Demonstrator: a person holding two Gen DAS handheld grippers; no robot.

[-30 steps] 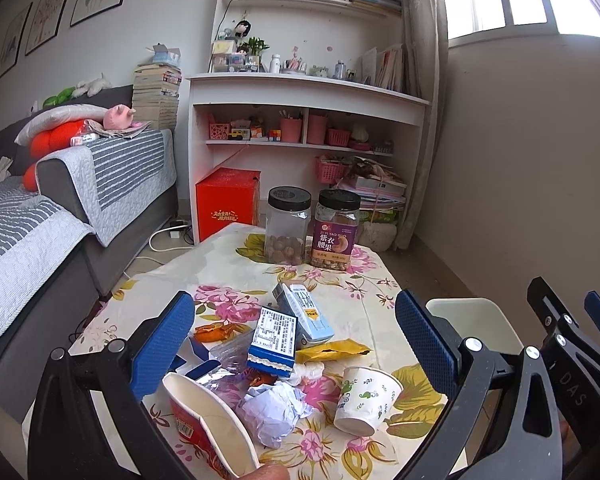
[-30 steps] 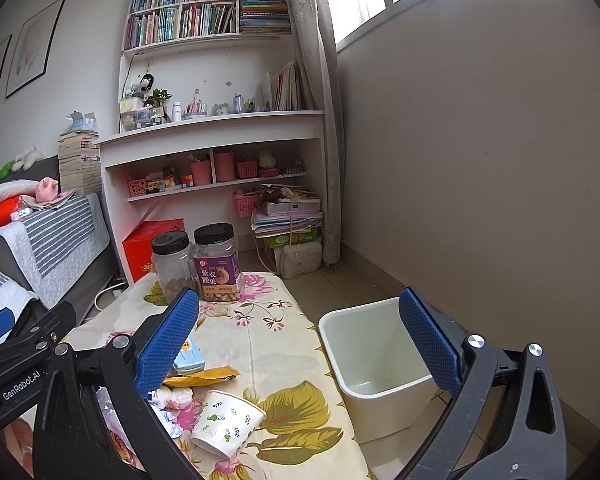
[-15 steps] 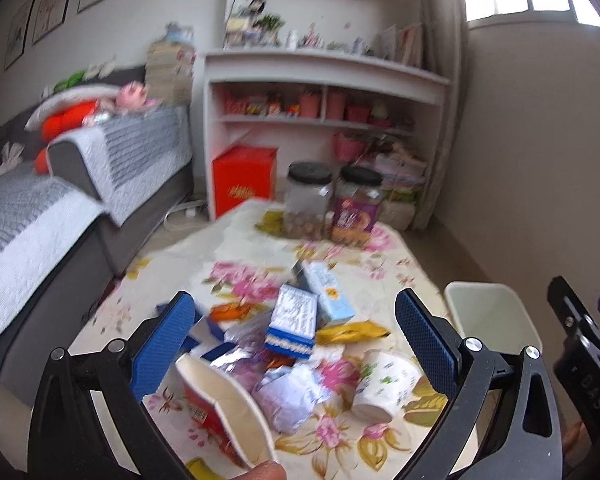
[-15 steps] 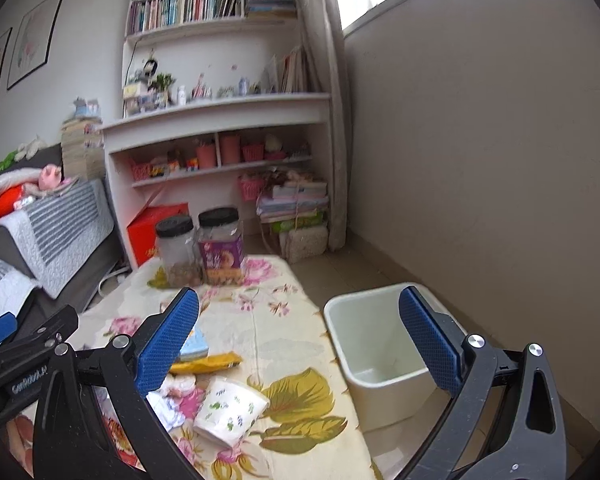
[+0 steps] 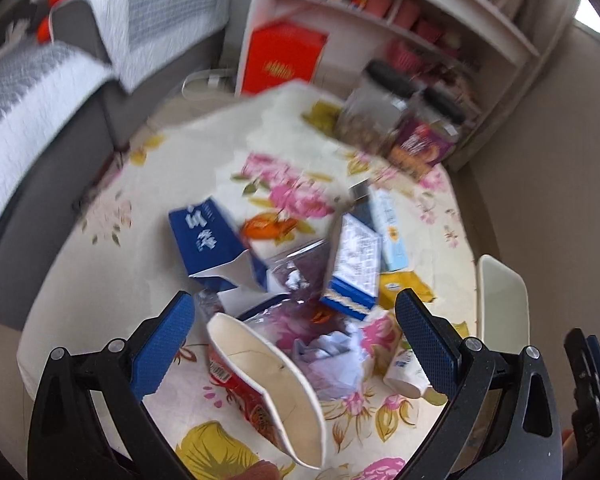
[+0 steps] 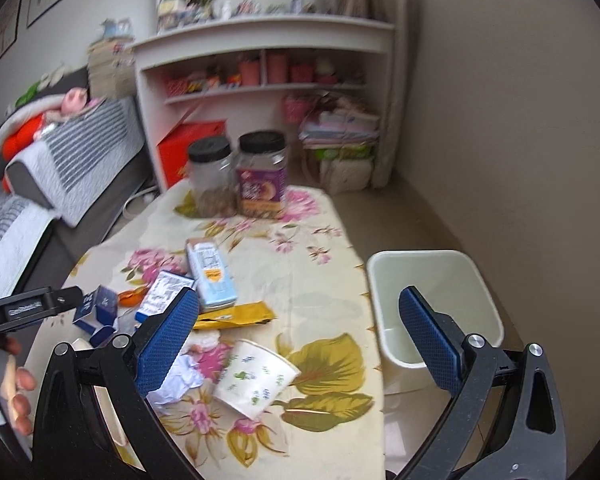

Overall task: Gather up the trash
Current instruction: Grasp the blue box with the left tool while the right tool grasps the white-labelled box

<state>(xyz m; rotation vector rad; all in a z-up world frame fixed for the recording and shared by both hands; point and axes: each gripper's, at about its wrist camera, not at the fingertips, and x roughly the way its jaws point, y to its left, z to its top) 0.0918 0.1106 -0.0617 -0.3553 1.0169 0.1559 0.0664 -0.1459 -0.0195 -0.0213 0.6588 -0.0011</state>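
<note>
Trash lies piled on the floral table (image 5: 112, 280): a squashed red and white paper bowl (image 5: 268, 388), crumpled white paper (image 5: 332, 360), a blue carton (image 5: 210, 240), a blue and white box (image 5: 354, 264), a yellow wrapper (image 6: 232, 316) and a tipped paper cup (image 6: 256, 376). My left gripper (image 5: 294, 344) is open, hovering over the bowl and crumpled paper. My right gripper (image 6: 300, 340) is open, above the cup near the table's right edge. A white bin (image 6: 432, 304) stands on the floor right of the table.
Two black-lidded jars (image 6: 240, 176) stand at the table's far end. A grey sofa (image 5: 40, 100) runs along the left. A white shelf unit (image 6: 260, 60) and a red box (image 5: 284, 60) stand behind the table.
Both grippers have tilted downward and moved in over the table. The left one now looks steeply down on the trash pile. Both stay open.
</note>
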